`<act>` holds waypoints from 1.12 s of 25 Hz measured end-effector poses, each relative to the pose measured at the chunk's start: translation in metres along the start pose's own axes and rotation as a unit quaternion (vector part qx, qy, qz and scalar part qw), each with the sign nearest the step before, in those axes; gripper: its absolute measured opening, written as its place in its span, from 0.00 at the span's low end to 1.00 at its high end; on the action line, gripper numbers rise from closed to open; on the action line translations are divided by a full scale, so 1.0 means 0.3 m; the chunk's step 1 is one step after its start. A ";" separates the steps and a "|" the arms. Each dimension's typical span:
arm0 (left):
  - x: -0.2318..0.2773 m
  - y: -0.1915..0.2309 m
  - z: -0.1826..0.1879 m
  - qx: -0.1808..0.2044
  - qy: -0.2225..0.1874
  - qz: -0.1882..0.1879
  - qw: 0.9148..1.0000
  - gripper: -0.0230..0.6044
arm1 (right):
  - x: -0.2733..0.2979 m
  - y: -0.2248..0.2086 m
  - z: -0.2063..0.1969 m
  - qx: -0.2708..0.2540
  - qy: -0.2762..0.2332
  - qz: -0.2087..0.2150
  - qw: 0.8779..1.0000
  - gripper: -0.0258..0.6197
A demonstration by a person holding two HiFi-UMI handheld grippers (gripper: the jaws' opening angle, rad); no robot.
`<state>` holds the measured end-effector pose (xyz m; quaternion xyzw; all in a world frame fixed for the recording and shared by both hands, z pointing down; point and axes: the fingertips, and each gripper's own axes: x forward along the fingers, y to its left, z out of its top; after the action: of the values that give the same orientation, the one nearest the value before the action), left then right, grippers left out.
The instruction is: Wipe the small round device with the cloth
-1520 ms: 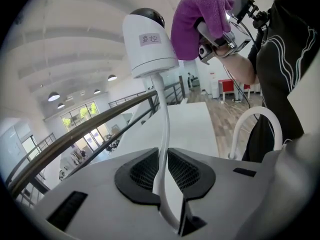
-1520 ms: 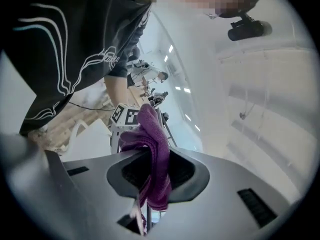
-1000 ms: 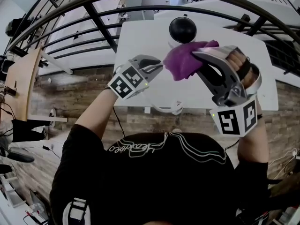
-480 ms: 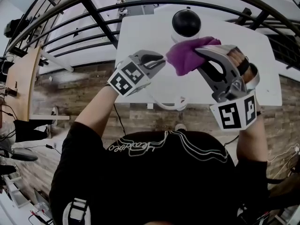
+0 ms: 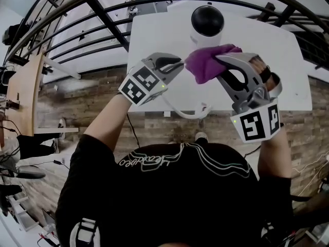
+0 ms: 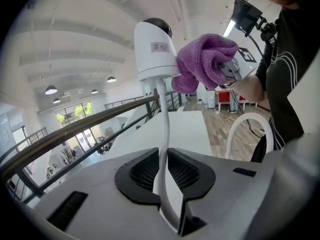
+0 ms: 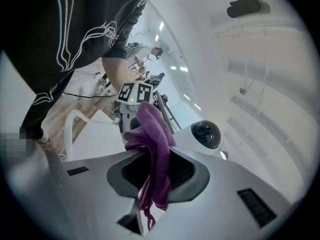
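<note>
My left gripper [image 6: 162, 171] is clamping the white cable [image 6: 162, 114] of the small round device [image 6: 154, 51] over the table [image 5: 154, 40] while my right gripper [image 7: 157, 166], pinching the purple cloth [image 5: 205, 62], is sliding down from the black dome [image 5: 207, 19] onto its side, advancing the wipe.

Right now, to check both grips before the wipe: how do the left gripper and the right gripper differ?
The left gripper is shut on the thin white cable; the right gripper is shut on the bunched purple cloth. The left gripper sits back from the small round device; the right gripper holds its cloth at the device's white side. Both grip something.
</note>
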<state>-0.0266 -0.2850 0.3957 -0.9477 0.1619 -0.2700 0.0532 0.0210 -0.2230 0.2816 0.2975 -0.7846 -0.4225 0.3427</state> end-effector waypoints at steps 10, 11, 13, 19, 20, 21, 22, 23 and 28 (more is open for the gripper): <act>0.000 0.005 -0.002 0.001 -0.020 0.002 1.000 0.13 | 0.006 0.146 -0.053 0.061 0.049 0.032 0.996 0.15; -0.002 0.011 -0.004 -0.002 -0.021 0.001 1.000 0.13 | 0.003 0.151 -0.056 0.070 0.055 0.028 0.996 0.15; -0.004 0.024 -0.004 -0.008 -0.026 -0.001 1.000 0.13 | -0.008 0.157 -0.059 0.088 0.065 0.018 0.994 0.15; -0.002 0.015 -0.001 -0.022 -0.033 -0.009 0.999 0.13 | -0.087 0.188 -0.057 0.154 0.070 -0.018 0.985 0.15; -0.005 0.013 -0.001 -0.026 -0.034 -0.012 0.999 0.13 | -0.096 0.194 -0.058 0.160 0.069 -0.020 0.985 0.15; -0.010 0.012 -0.001 -0.030 -0.035 -0.015 0.999 0.13 | -0.102 0.198 -0.059 0.164 0.067 -0.020 0.984 0.15; -0.015 0.010 0.001 -0.033 -0.036 -0.018 0.999 0.13 | -0.107 0.198 -0.060 0.167 0.063 -0.021 0.984 0.15; -0.016 0.009 0.004 -0.035 -0.037 -0.021 0.998 0.13 | -0.112 0.192 -0.065 0.169 0.060 -0.022 0.984 0.15; -0.009 0.001 0.011 -0.037 -0.034 -0.028 0.998 0.13 | -0.112 0.165 -0.106 0.165 0.041 -0.023 0.985 0.15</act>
<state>-0.0271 -0.2843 0.3916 -0.9618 0.1435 -0.2324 0.0162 0.0572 -0.1890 0.3279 0.3848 -0.8221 -0.2820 0.3107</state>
